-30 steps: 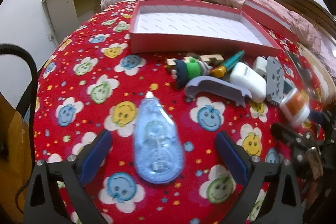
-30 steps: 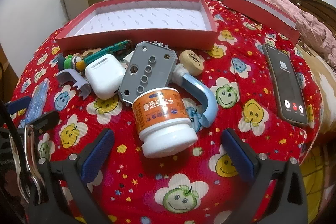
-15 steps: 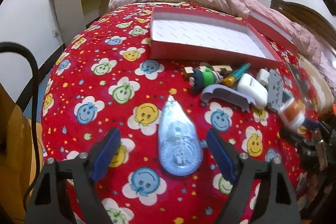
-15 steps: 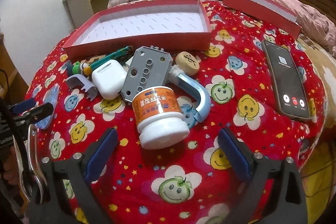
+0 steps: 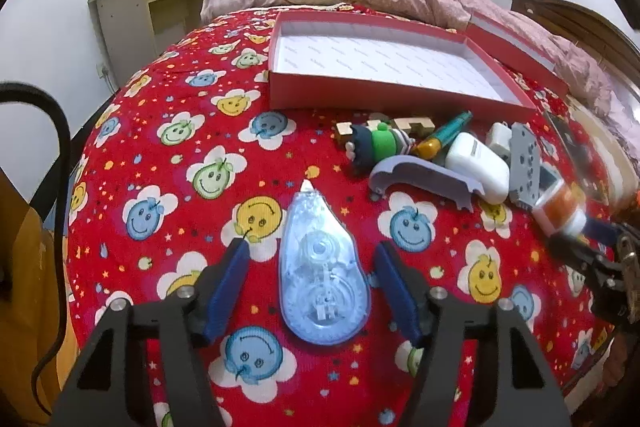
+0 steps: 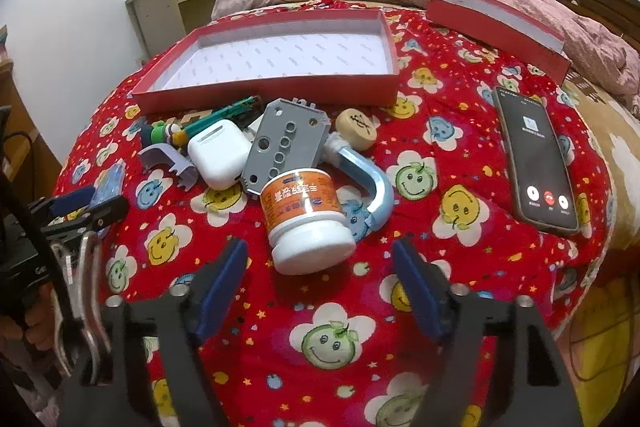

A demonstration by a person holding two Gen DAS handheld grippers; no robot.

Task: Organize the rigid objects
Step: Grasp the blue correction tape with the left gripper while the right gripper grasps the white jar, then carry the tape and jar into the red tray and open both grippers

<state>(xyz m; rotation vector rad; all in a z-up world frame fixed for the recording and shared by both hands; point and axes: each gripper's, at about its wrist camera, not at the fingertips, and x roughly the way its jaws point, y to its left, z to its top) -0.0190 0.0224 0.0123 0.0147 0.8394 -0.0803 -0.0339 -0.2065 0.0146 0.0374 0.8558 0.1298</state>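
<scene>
On the red smiley-print cloth an open red box lies behind a heap of small things. Nearer, the left gripper is closing around a clear blue correction-tape dispenser, pads not yet touching it. Likewise the right gripper is closing on a toppled orange-labelled white bottle, pads apart from it.

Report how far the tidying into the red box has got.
Done: nothing; the red box is empty. In hand: the left gripper is closing around the blue correction tape, the right gripper around the orange-labelled bottle, neither gripped yet. Left: the whole pile and the phone.
</scene>
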